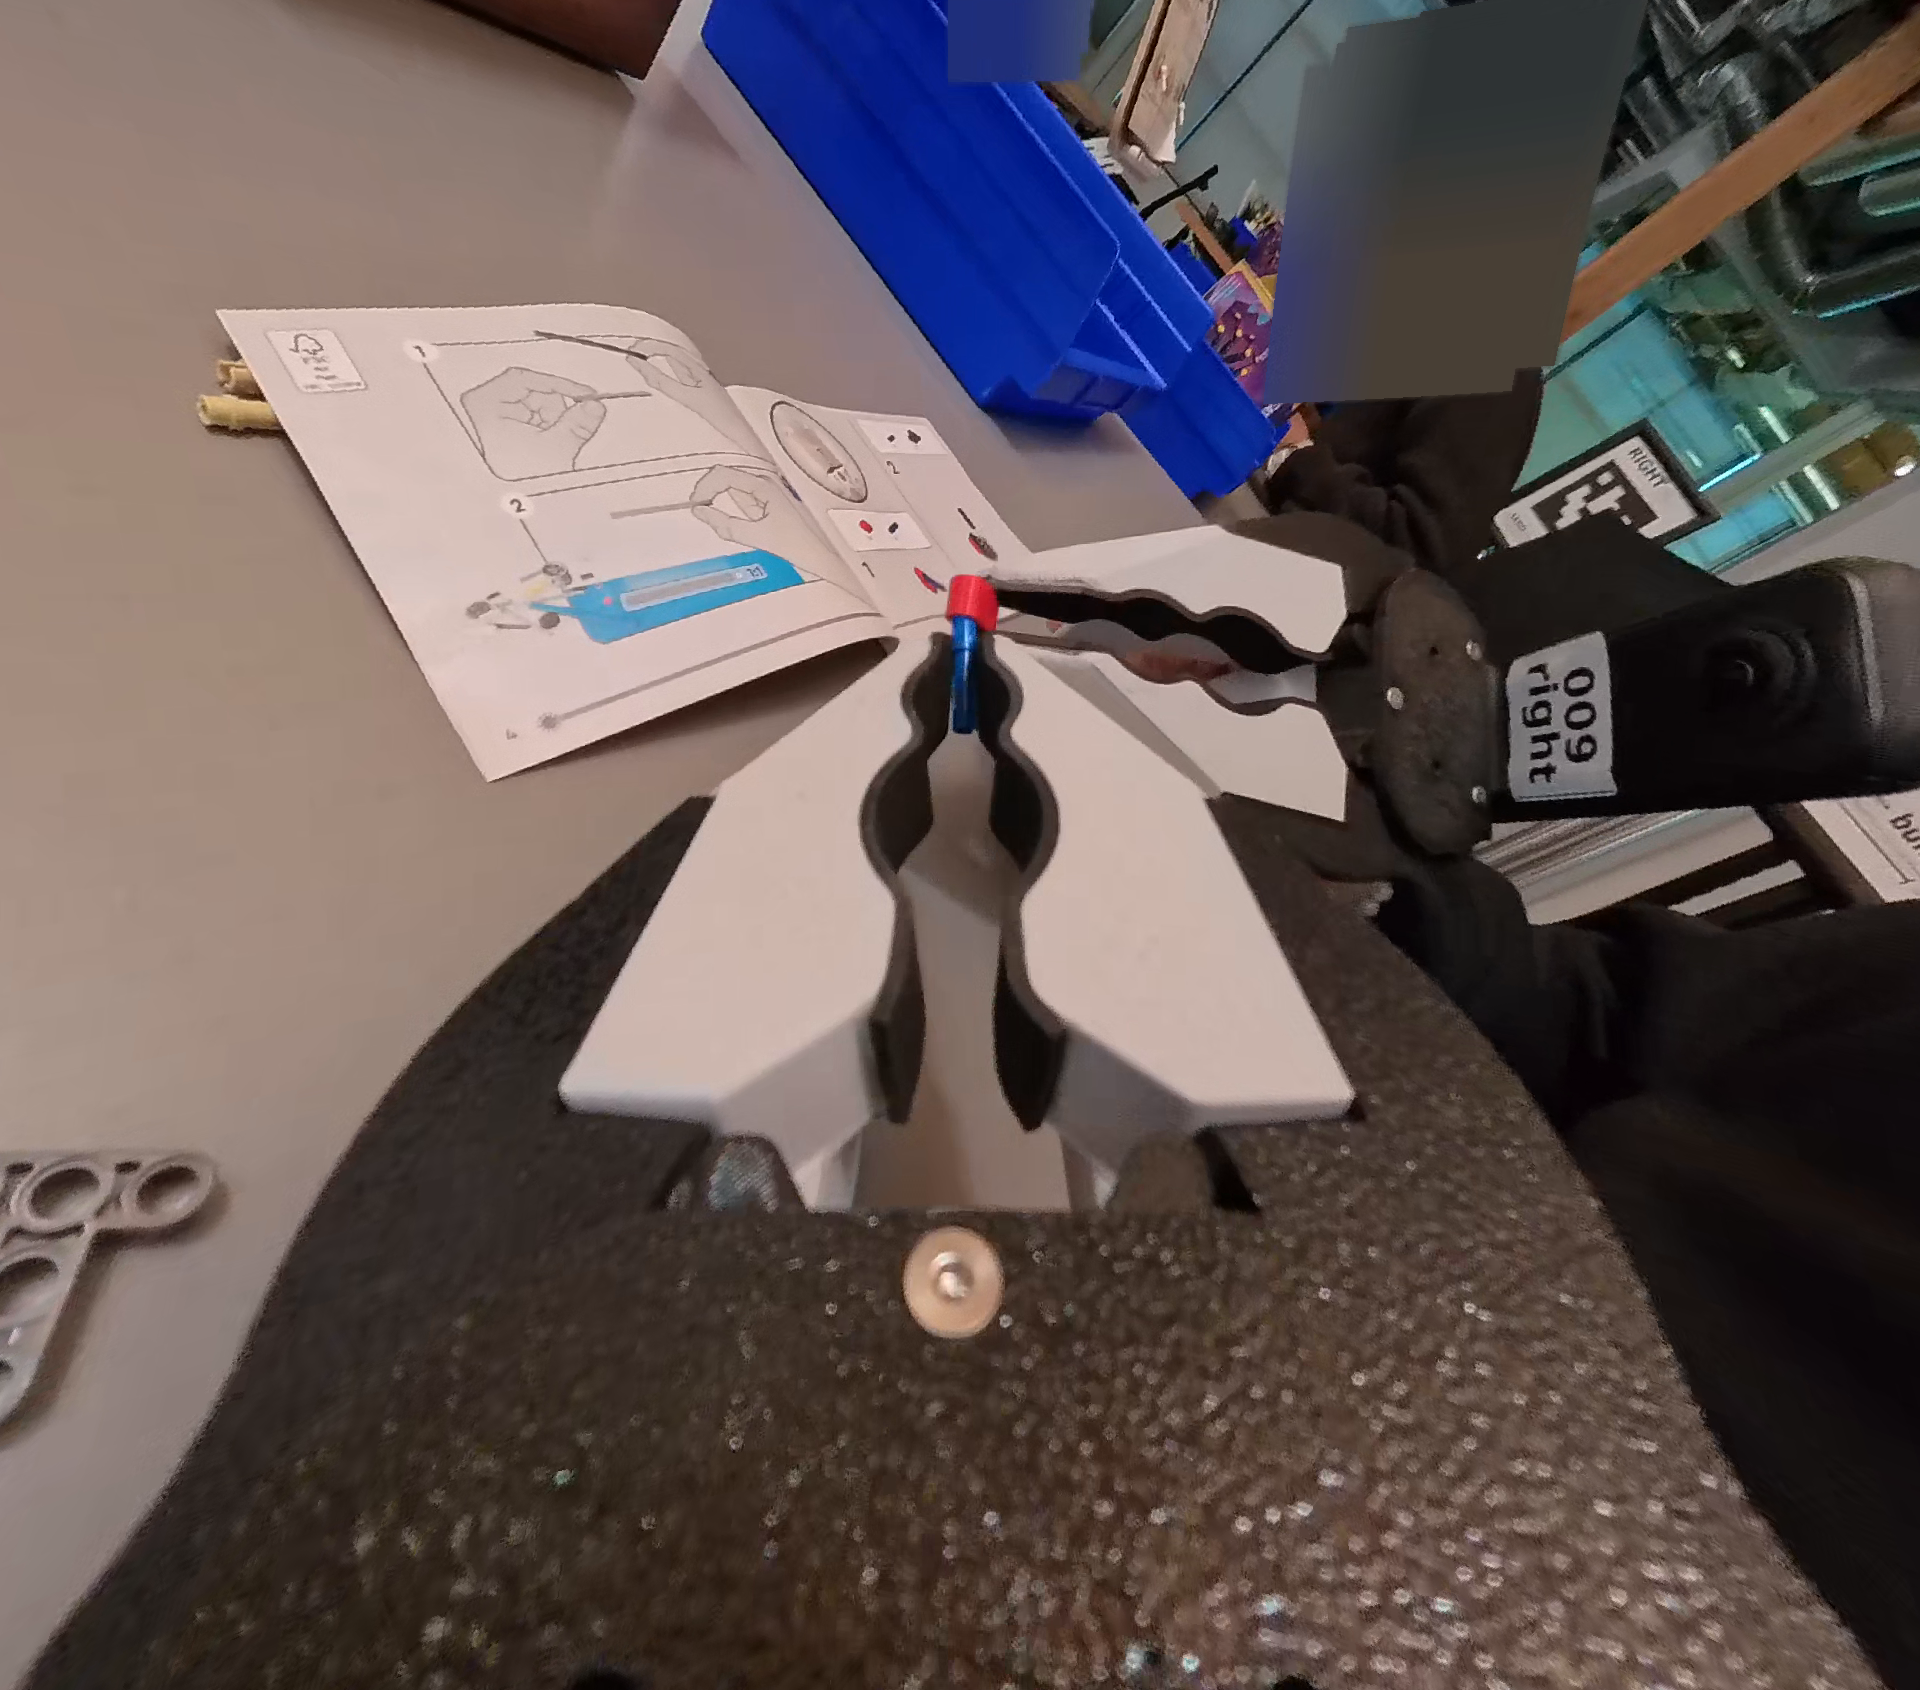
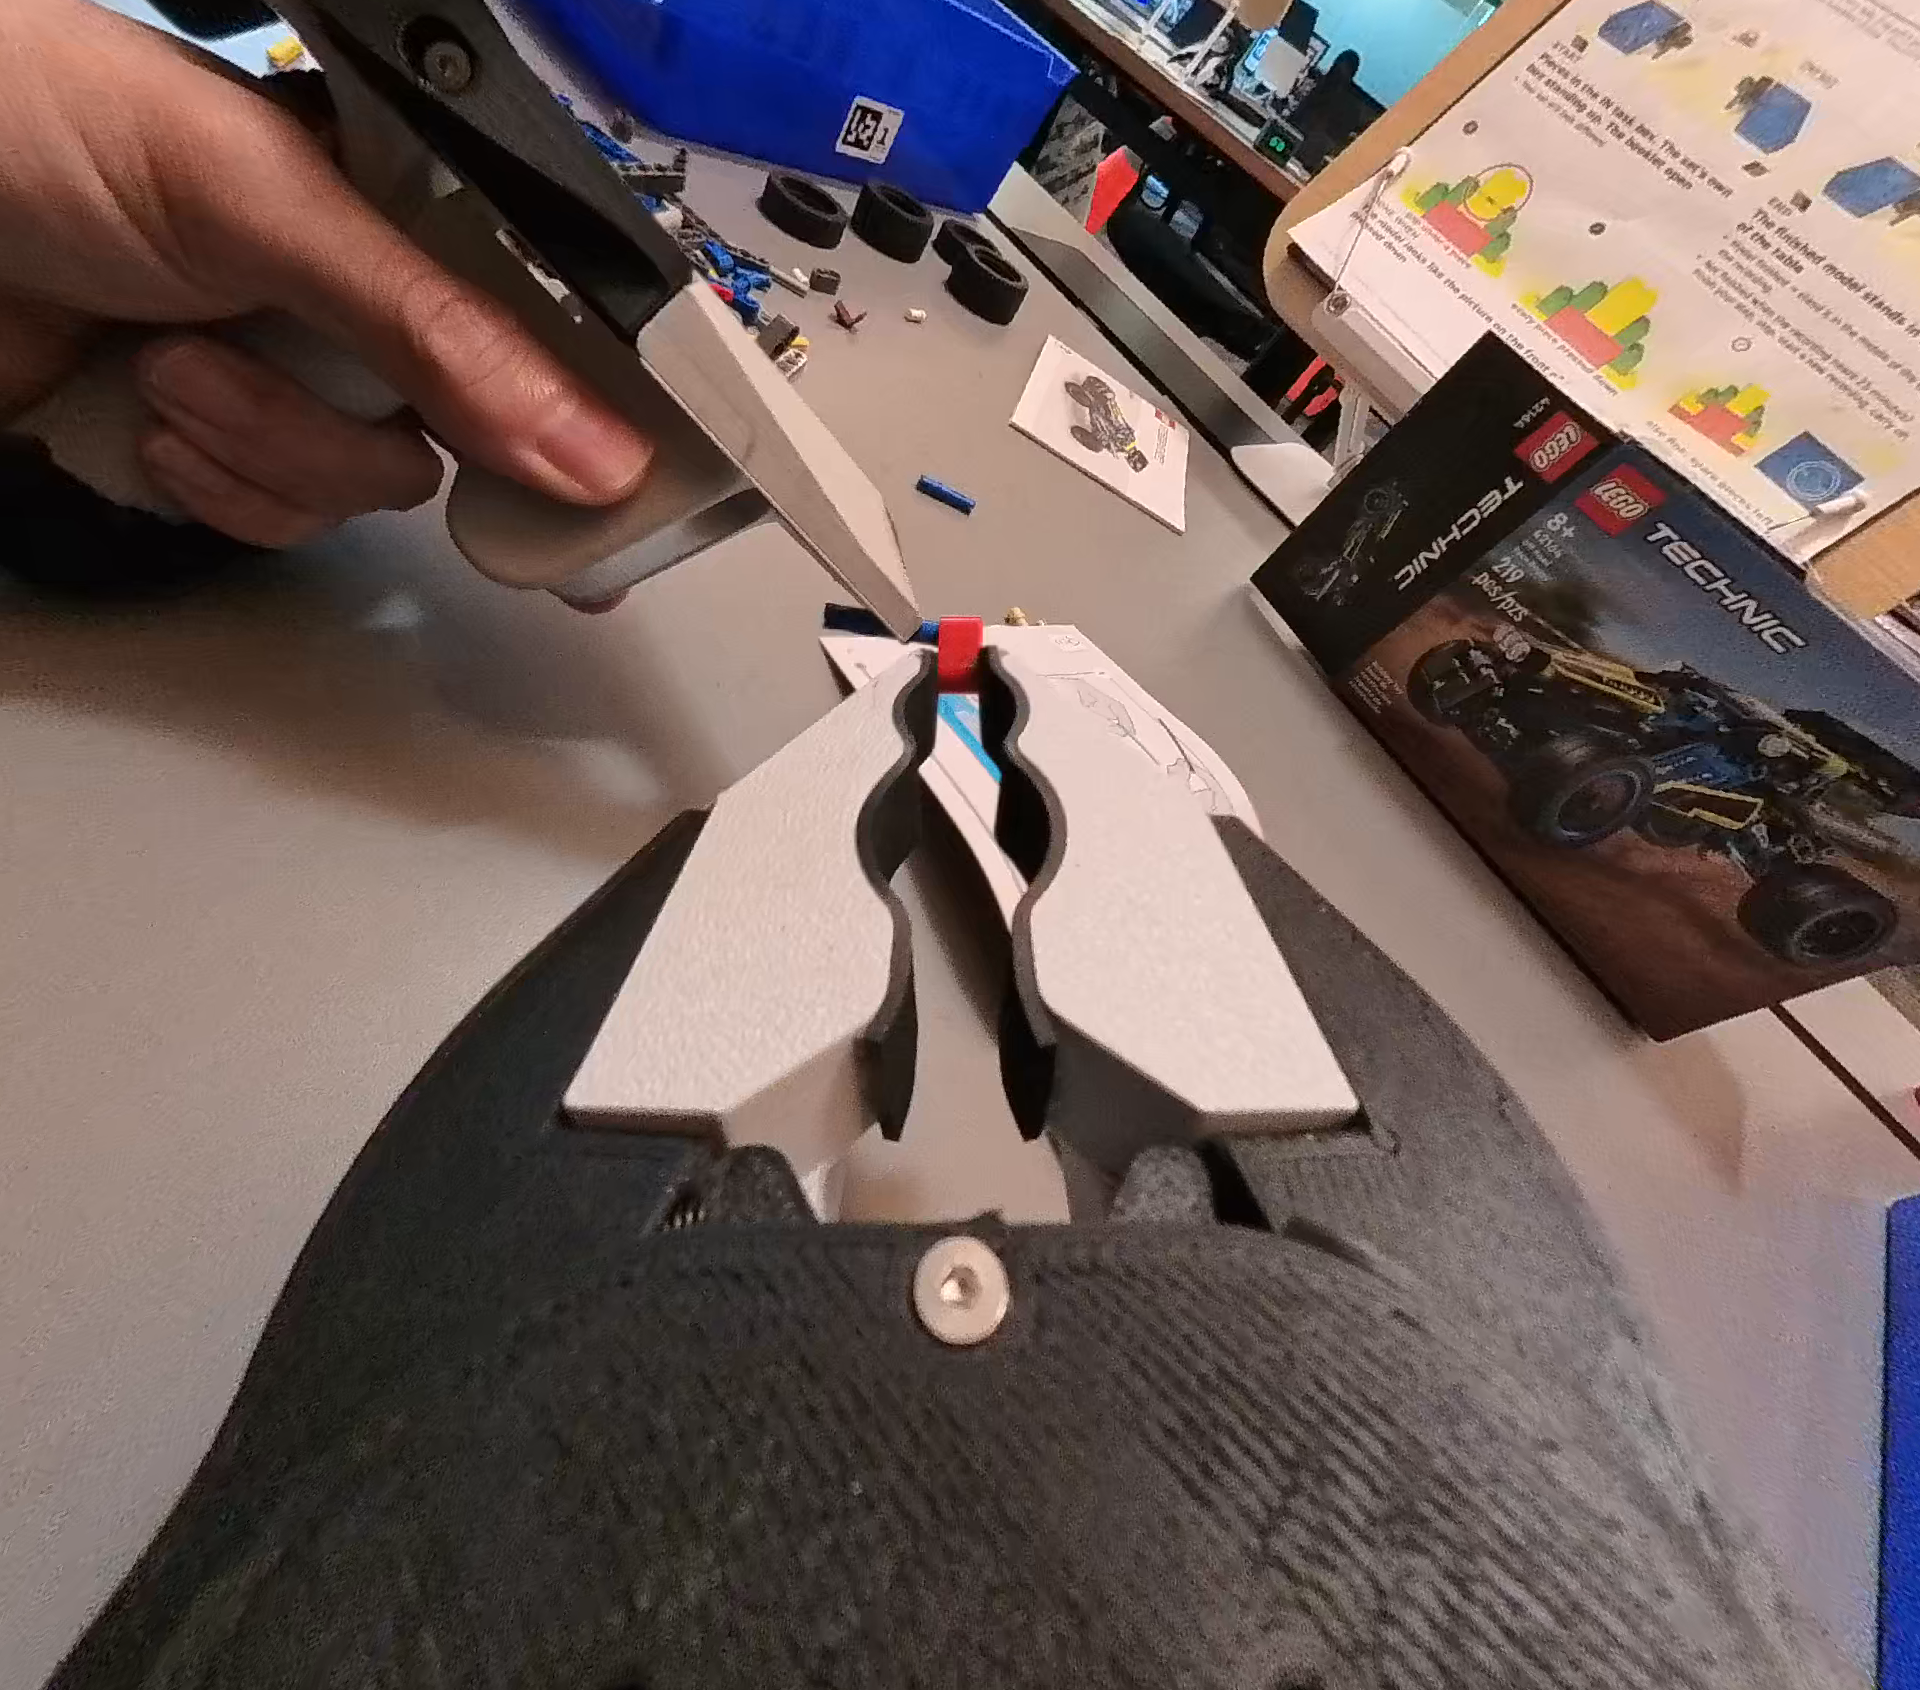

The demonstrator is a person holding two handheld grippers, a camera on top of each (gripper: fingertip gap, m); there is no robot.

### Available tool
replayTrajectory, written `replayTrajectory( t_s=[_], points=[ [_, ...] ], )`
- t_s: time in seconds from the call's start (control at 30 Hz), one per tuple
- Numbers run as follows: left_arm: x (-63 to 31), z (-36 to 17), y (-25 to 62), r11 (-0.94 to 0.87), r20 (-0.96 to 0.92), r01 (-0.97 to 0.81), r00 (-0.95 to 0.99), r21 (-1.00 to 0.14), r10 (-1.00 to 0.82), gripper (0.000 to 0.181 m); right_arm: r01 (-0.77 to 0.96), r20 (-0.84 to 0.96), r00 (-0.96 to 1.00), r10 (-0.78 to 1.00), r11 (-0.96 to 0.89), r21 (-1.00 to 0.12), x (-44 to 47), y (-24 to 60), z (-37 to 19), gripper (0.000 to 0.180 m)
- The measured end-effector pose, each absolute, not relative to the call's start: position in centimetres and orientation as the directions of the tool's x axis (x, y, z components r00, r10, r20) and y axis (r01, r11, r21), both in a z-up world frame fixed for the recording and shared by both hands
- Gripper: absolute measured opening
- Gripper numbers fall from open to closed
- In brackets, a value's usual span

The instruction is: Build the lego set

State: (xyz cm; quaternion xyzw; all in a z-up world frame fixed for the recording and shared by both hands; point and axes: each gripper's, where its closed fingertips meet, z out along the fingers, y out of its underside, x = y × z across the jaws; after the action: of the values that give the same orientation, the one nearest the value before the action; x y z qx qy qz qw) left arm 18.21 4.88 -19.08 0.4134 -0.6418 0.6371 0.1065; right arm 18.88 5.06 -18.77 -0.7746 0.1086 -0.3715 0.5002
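In the left wrist view, the left gripper (image 1: 968,664) has its fingers closed on a blue pin (image 1: 965,676), held lengthwise so the tip points outward. The right gripper (image 1: 987,610) comes in from the side, clamped on a small red bush (image 1: 971,598) touching the pin's end, probably to push one into the other. An open instruction booklet (image 1: 582,518) lies just beyond on the table (image 1: 208,809).

In the right wrist view, the right gripper (image 2: 958,661) pinches the red bush (image 2: 959,653) at its fingertips. The left gripper (image 2: 902,610), held by a hand (image 2: 260,290), meets it from above. Tyres (image 2: 894,227) and the set's box (image 2: 1621,705) sit farther back.
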Motion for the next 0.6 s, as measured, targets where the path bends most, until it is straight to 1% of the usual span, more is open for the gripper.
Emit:
replayTrajectory(
  t_s=[0.07,0.17,0.2,0.27,0.37,0.47,0.53,0.6],
  points=[
    [18.2,-18.6,4.9,-0.185,0.688,-0.675,-0.627,-0.714,-0.366,0.003,0.208,0.452,0.701,-0.551,-0.448,-0.869,18.8,5.1,-18.3,0.006],
    [18.0,-17.7,4.9,-0.244,0.743,-0.703,-0.611,-0.668,-0.273,0.002,0.190,0.386,0.739,-0.552,-0.380,-0.905,18.4,5.4,-17.7,0.006],
    [17.9,-17.6,4.9,-0.245,0.746,-0.705,-0.611,-0.665,-0.265,0.002,0.209,0.393,0.735,-0.552,-0.368,-0.906,18.3,5.4,-17.4,0.006],
    [18.0,-17.8,4.8,-0.212,0.694,-0.666,-0.639,-0.715,-0.331,0.002,0.211,0.412,0.728,-0.547,-0.394,-0.895,18.4,5.3,-17.8,0.006],
    [18.1,-17.4,4.8,-0.182,0.619,-0.601,-0.684,-0.778,-0.387,0.003,0.197,0.368,0.753,-0.545,-0.347,-0.917,18.3,5.2,-17.3,0.005],
    [18.1,-16.9,4.5,-0.106,0.429,-0.433,-0.773,-0.895,-0.468,0.004,0.138,0.289,0.765,-0.576,-0.292,-0.947,18.6,5.0,-16.9,0.006],
    [17.7,-16.4,4.5,-0.035,0.347,-0.378,-0.805,-0.925,-0.480,0.021,0.097,0.236,0.749,-0.619,-0.249,-0.964,19.0,4.4,-16.6,0.006],
    [17.7,-16.4,4.8,0.030,0.277,-0.341,-0.809,-0.940,-0.519,0.022,0.074,0.206,0.767,-0.607,-0.235,-0.969,19.0,4.3,-16.6,0.006]
  ],
)
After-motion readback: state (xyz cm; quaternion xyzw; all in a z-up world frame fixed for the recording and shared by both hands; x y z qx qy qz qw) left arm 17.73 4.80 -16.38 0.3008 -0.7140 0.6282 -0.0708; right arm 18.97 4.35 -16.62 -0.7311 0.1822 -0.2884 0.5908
